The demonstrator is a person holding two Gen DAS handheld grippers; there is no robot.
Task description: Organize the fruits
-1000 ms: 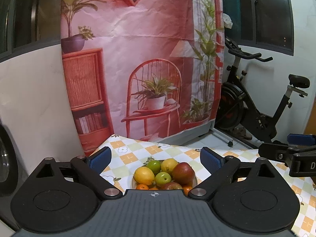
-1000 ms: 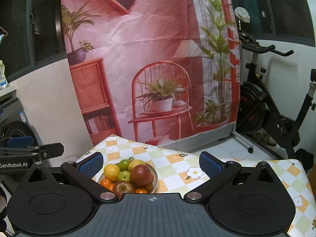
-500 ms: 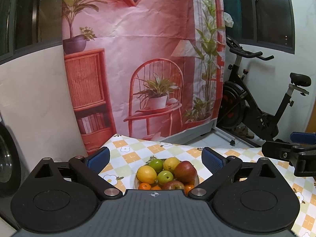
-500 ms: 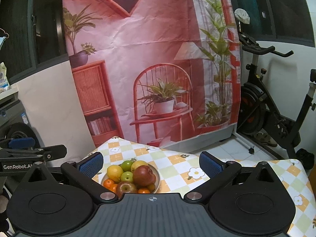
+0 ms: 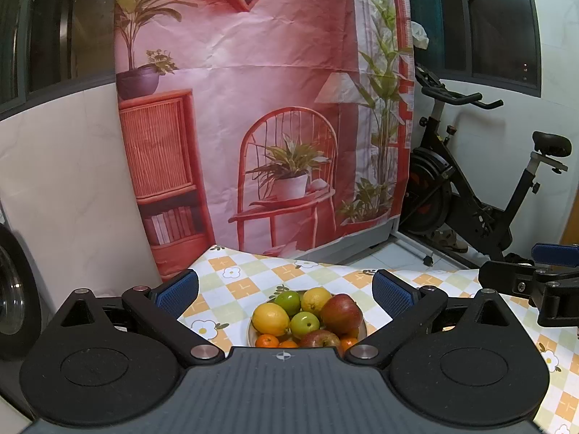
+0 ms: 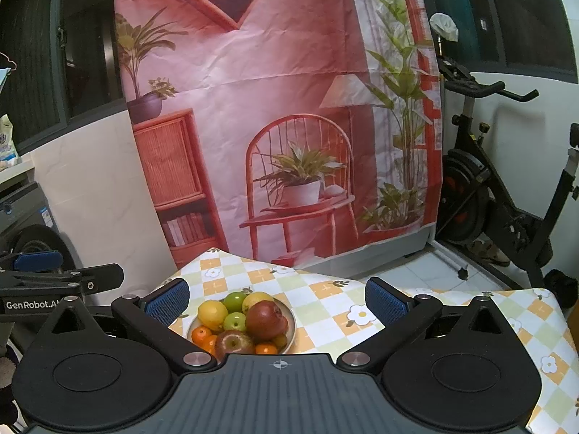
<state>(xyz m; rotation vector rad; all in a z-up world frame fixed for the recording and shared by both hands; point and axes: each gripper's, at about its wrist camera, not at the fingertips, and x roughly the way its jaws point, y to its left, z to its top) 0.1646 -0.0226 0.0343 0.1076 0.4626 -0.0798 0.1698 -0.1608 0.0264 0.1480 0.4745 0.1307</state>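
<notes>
The fruits point(image 6: 241, 322) are heaped in a shallow plate point(image 6: 291, 320) on the checked tablecloth point(image 6: 325, 311), with lemons, green apples, red apples and small oranges touching one another. Compared with one second ago, the pile is seen slightly farther forward and more centred between the fingers of both views (a small drift, no fruit displaced). The left gripper point(image 5: 284, 291) and right gripper point(image 6: 277, 298) are held spread and empty short of the plate, so no sorting progress is indicated.
</notes>
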